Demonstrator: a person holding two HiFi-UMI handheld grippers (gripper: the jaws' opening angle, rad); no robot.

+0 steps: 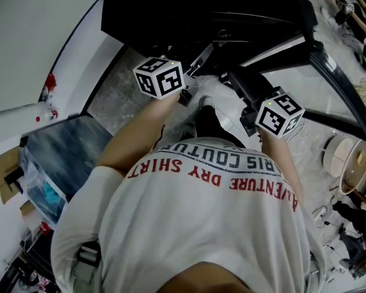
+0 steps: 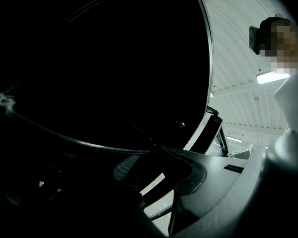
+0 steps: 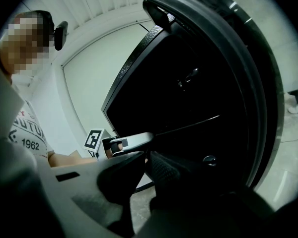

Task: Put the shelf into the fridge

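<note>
Printed shirt (image 1: pixel 207 224), dark shelf (image 1: pixel 232 8) beyond

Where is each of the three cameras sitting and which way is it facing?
Head view: on the head, facing steeply down; shirt, forearms, left gripper, right gripper.
Left gripper view: on that gripper, looking up along its jaws at shelf and ceiling; shirt.
Right gripper view: likewise, at the shelf; shirt, forearm.
Head and right gripper views share the left gripper.

Head down; gripper views seemingly upward.
</note>
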